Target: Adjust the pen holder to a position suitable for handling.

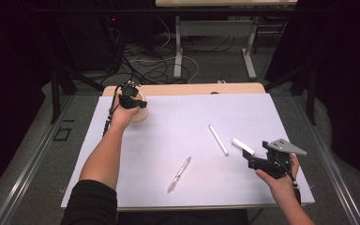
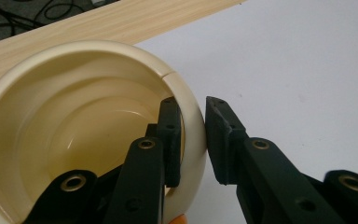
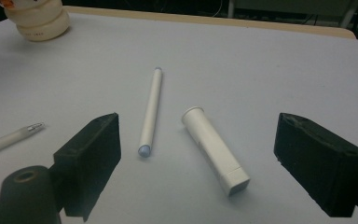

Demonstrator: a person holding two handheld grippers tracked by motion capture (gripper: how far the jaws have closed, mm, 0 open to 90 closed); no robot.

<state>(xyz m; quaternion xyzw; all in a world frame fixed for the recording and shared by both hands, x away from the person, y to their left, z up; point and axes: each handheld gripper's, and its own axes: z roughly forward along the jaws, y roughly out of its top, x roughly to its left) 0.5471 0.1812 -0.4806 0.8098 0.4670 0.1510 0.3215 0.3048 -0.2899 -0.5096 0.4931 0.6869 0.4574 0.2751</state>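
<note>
black jaws of mine fill the foreground: on my left gripper one jaw sits inside the cream cup and the other outside, the two nearly closed on its rounded rim, inner jaw against the wall, outer one a sliver off it or just touching, i cannot tell which. from the high view that cup stands at the far left of the white sheet, close to the bare wooden table edge. my right gripper hovers low at the near right with its jaws spread wide, holding nothing. between them, farther out on the sheet, lie a short white tube and a slim white stick, side by side and apart. a clear pen rests near the front middle, well apart from both.
</note>
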